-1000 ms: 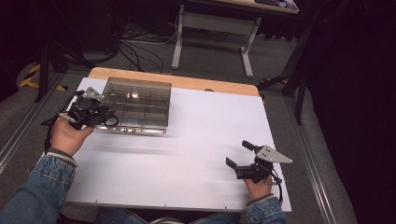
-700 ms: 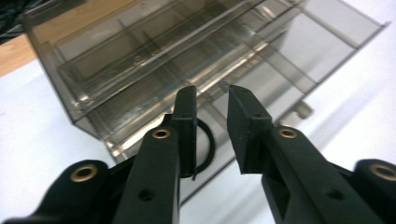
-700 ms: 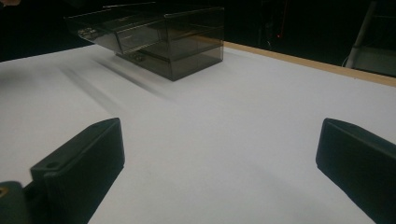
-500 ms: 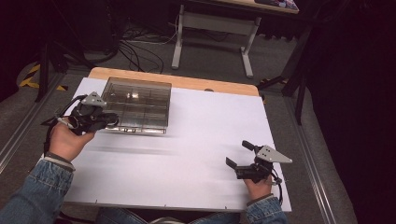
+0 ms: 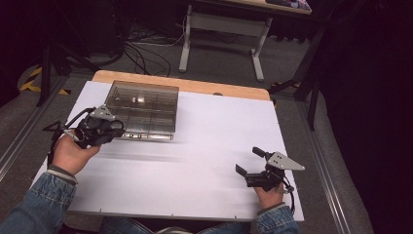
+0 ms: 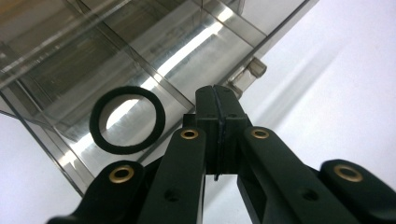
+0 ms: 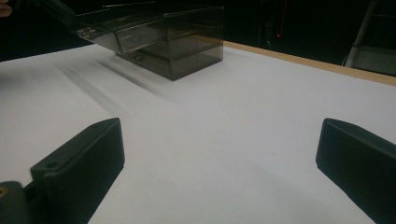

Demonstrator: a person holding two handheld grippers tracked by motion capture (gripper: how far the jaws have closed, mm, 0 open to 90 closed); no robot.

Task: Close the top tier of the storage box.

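Smoked clear box at the far left corner of the table, long axis running along the far edge, lid seeming slightly lifted at the near side in the right gripper view. Black ring lying in one of its compartments, seen through the clear wall. Left gripper right at the box's near left corner, jaws just closed and now pressed together, with no box wall or latch visibly between the pads. Small clear latch on the box edge just beyond the shut tips and a little to one side; whether tips touch it cannot be told. Right gripper resting near the near right corner of the table, well apart from the box, jaws spread wide with nothing between them. Left hand by far the nearer to the box. Likely next: catching the box's near edge or latch, which lies straight ahead of the left tips.
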